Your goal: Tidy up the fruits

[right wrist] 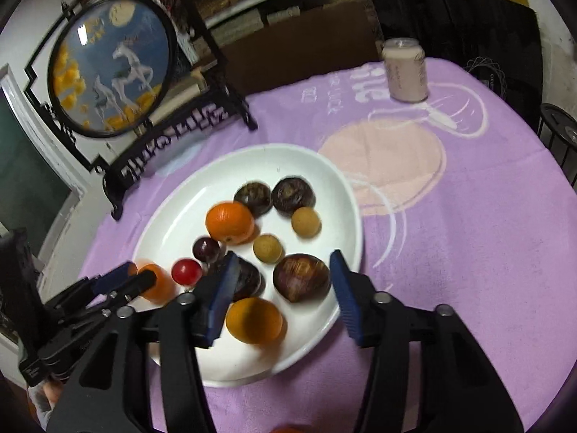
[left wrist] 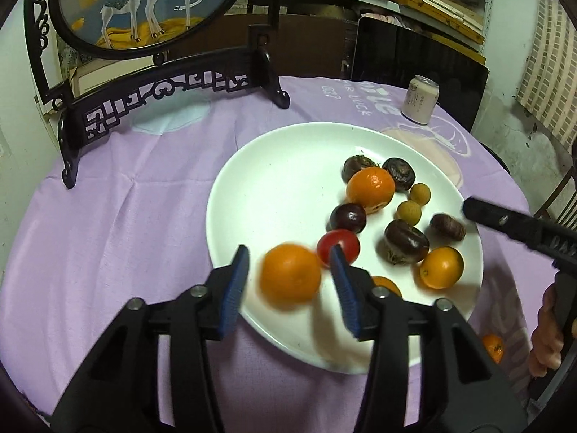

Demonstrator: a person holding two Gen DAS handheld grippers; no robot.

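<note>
A white plate (left wrist: 281, 166) on the purple cloth holds several fruits: oranges, dark chestnut-like fruits, two small tan fruits, a dark grape (left wrist: 348, 217) and a red cherry tomato (left wrist: 338, 246). My left gripper (left wrist: 290, 276) is open over the plate's near rim, with a blurred orange (left wrist: 290, 277) between its blue pads, touching neither. My right gripper (right wrist: 281, 294) is open above the plate (right wrist: 202, 195), over an orange (right wrist: 254, 320) and a dark fruit (right wrist: 302, 277). The left gripper (right wrist: 135, 276) shows in the right wrist view beside the blurred orange (right wrist: 158, 285).
A dark wooden stand with a round deer picture (left wrist: 144, 3) stands at the back left. A pale drink can (left wrist: 421, 99) stands at the back right. One small orange (left wrist: 493, 348) lies on the cloth right of the plate. A black chair back (left wrist: 414, 57) is behind the table.
</note>
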